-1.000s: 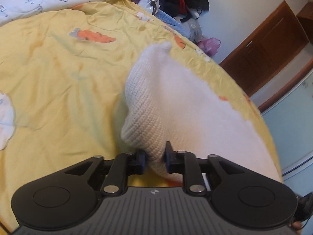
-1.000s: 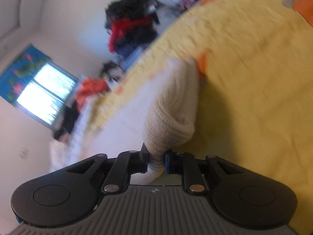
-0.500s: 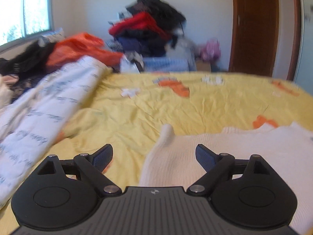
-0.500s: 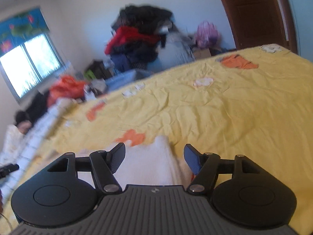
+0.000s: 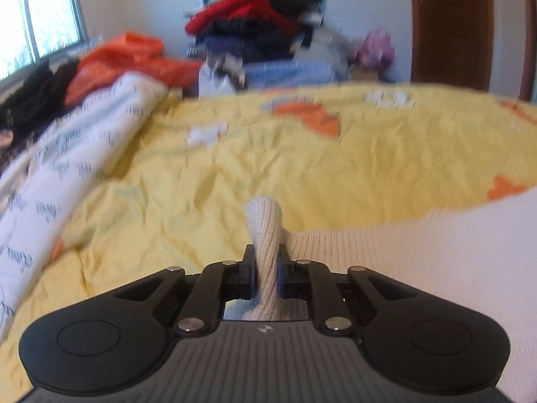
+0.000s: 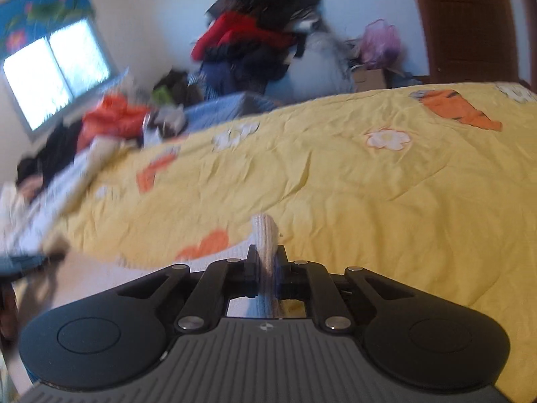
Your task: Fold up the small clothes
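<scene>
A cream knitted sweater (image 5: 419,255) lies on the yellow bedcover (image 5: 268,174), spreading to the right in the left wrist view. My left gripper (image 5: 266,252) is shut on a bunched corner of the sweater, which pokes up between the pads. In the right wrist view my right gripper (image 6: 266,252) is shut on another pinched fold of the same sweater (image 6: 265,231), whose body runs off to the lower left. The rest of the garment is hidden under the gripper bodies.
A white printed quilt (image 5: 67,154) lies along the left of the bed. Orange and dark clothes (image 5: 127,57) sit near the window. A tall clothes pile (image 6: 255,33) stands beyond the bed's far edge. A brown door (image 5: 449,27) is at the right.
A second ago both grippers held the sweater lifted. They let go, opened wide over the flat sweater, moved along it, and have now shut on new folds at its edge.
</scene>
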Demonstrator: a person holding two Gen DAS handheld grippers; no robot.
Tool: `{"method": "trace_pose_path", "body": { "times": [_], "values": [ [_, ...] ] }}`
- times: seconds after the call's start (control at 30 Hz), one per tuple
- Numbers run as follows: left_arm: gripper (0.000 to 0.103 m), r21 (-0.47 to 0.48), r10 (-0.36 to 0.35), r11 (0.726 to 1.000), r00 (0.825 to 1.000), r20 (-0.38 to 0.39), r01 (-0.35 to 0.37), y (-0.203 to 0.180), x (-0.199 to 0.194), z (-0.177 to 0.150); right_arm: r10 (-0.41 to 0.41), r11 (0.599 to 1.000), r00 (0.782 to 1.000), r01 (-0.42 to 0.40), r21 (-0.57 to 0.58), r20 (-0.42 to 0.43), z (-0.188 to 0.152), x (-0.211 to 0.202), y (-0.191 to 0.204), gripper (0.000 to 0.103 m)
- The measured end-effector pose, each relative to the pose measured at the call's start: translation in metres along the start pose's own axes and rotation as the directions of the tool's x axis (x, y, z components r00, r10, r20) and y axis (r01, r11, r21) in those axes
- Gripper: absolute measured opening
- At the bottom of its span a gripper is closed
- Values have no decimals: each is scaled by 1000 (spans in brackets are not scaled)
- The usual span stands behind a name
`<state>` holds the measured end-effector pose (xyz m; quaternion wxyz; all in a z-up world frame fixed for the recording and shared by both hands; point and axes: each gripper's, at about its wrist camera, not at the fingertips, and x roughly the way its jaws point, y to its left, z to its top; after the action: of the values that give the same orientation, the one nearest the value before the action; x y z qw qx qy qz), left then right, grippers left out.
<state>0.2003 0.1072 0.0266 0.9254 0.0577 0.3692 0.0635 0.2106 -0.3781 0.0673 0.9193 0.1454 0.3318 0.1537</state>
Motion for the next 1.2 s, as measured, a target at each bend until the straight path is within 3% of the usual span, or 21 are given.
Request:
{"method": "trace_pose_path", "body": {
  "times": [0.13, 0.2, 0.27, 0.37, 0.43, 0.5, 0.57, 0.67, 0.73, 0.83, 1.07, 1.2],
  "values": [
    [17, 67, 66, 995, 997, 28, -68, -13, -1, -5, -91, 996, 992, 88, -35, -93, -24, 36, -1, 13],
    [27, 107, 98, 989, 994, 48, -103, -16, -10, -6, -114, 993, 990, 112, -32, -79, -23, 30, 2, 38],
    [28, 125, 149, 980, 986, 71, -157, -16, -25, -5, -133, 991, 990, 133, -3, -46, -20, 16, 6, 61],
    [31, 82, 132, 986, 983, 130, -143, -17, -50, -1, -140, 987, 985, 148, -68, 103, -21, -16, 31, 60],
    [41, 53, 101, 992, 982, 157, -110, -25, -59, 4, -82, 994, 988, 91, -68, 127, -22, -22, 49, 60],
    [61, 52, 67, 996, 987, 143, -75, -38, -56, 6, -43, 995, 994, 52, -91, 105, -27, -13, 70, 62],
    [61, 58, 55, 996, 992, 112, -62, -50, -44, 3, -58, 985, 996, 68, -159, 62, -35, 6, 92, 62],
    [62, 78, 93, 992, 995, 41, -96, -56, -13, -12, -131, 964, 991, 126, -232, -6, -47, 33, 108, 61],
    [64, 20, 53, 998, 997, 49, -55, -45, -12, -15, -213, 937, 977, 199, -288, -17, -58, 47, 105, 66],
    [65, -7, 32, 999, 998, 44, -32, -39, -10, -16, -159, 970, 987, 154, -191, -13, -56, 42, 88, 67],
    [66, -28, 33, 999, 998, 52, -31, -39, -10, -17, -162, 968, 987, 158, -193, -3, -60, 42, 88, 67],
    [66, -24, 37, 999, 998, 55, -35, -39, -10, -17, -252, 939, 964, 264, -221, 83, -58, 24, 103, 69]
  ]
}}
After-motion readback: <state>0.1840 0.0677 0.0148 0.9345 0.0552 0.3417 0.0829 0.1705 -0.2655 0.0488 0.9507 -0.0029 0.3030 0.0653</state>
